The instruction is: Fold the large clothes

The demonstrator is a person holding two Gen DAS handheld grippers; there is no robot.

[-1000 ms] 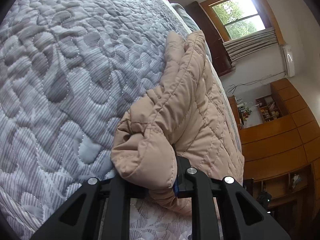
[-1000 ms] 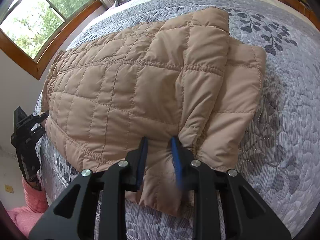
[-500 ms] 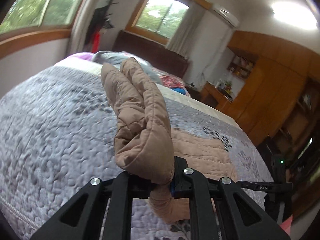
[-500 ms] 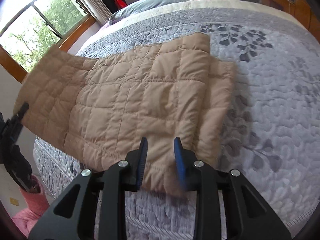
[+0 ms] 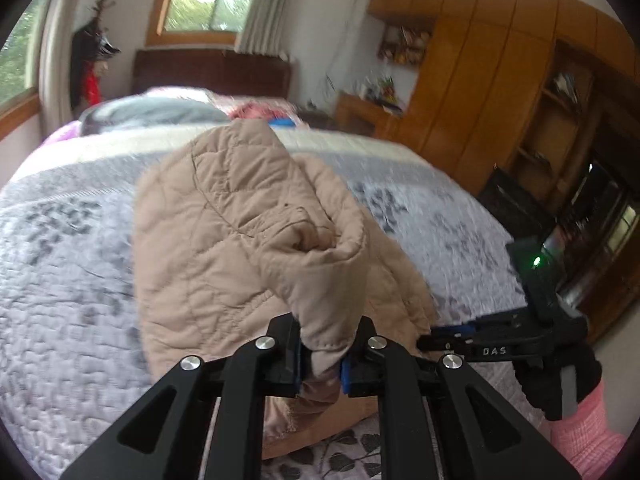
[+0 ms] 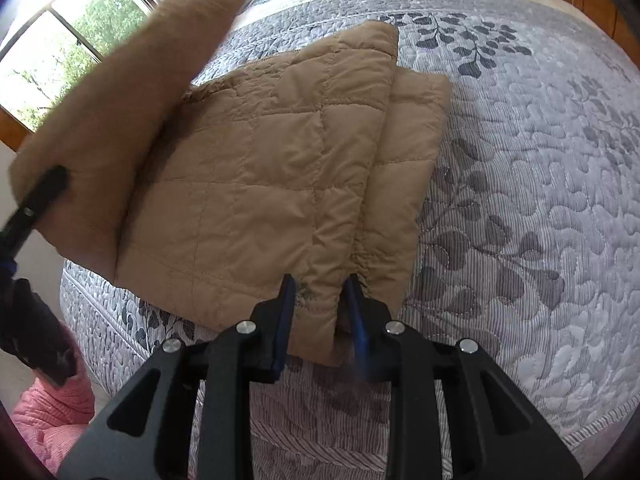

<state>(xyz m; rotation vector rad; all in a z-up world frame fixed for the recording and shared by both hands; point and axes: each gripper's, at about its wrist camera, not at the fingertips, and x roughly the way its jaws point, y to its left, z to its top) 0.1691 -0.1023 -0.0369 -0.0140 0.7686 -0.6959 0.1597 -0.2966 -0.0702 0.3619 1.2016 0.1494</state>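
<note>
The jacket point(image 6: 280, 184) was tan quilted cloth, matt and puffy, stitched in squares; the bedspread point(image 6: 520, 200) was grey quilted cloth with a stitched pebble texture and printed leaves; the left gripper point(image 5: 320, 364) and right gripper point(image 6: 320, 312) were matt black plastic with bright metal screw heads and blue pads; the wardrobe point(image 5: 500, 92) was glossy orange-brown wood; the sleeve point(image 6: 52, 412) was pink knitted cloth.

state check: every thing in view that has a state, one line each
Tan quilted puffer jacket: partly folded on the bed, one end lifted.
Left gripper: shut on the jacket's raised end.
Right gripper: shut on the jacket's near edge.
Grey leaf-pattern quilted bedspread: spread flat under the jacket.
</note>
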